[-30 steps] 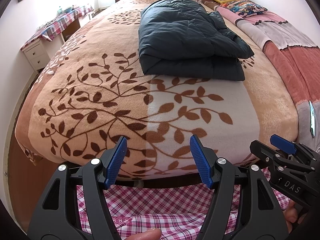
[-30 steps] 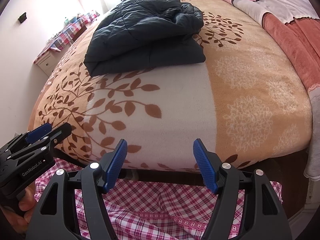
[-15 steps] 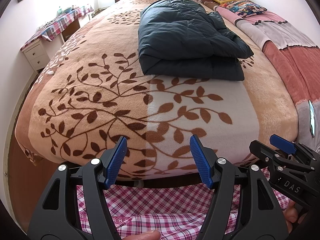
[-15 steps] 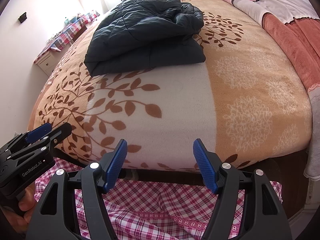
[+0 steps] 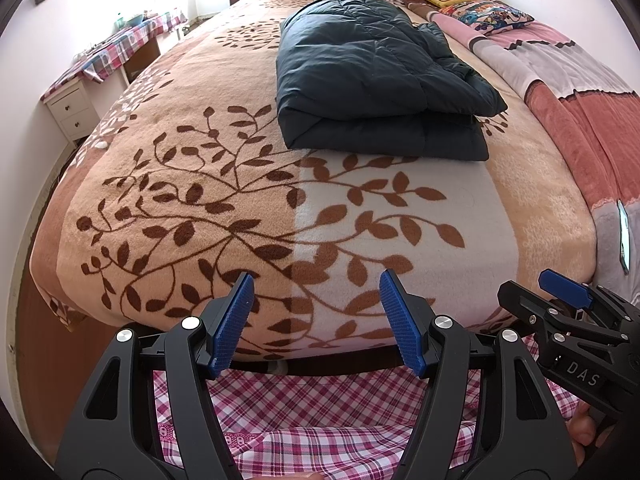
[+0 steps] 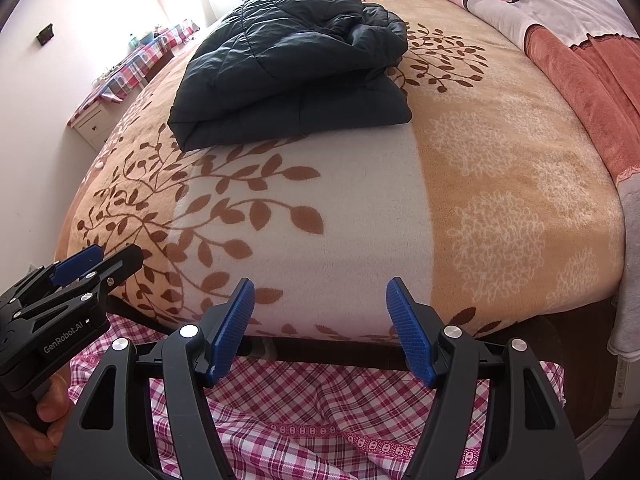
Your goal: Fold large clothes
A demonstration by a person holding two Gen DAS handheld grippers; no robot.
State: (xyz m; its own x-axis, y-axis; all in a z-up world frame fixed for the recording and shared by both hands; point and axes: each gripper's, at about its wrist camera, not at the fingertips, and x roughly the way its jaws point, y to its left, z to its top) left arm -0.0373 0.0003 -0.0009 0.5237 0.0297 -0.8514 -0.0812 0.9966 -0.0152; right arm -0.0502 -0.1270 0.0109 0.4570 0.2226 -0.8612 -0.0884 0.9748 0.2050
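Drawer cabinet [image 5: 72, 110], white, at 10 o'clock against the wall, under a checked cloth. Bed blanket [image 5: 248, 184], leaf-patterned, filling the centre. Dark quilted jacket [image 5: 372, 80], folded into a thick bundle, resting on the blanket at 12 o'clock, well apart from both tools. Left gripper [image 5: 316, 320], at 6 o'clock: blue pads spread wide, nothing between them. Right gripper [image 6: 320, 322], likewise wide and empty. Pink checked fabric [image 6: 320, 412] beneath both, possibly a garment. Patchwork quilt [image 5: 560, 92], pink, at 2 o'clock.
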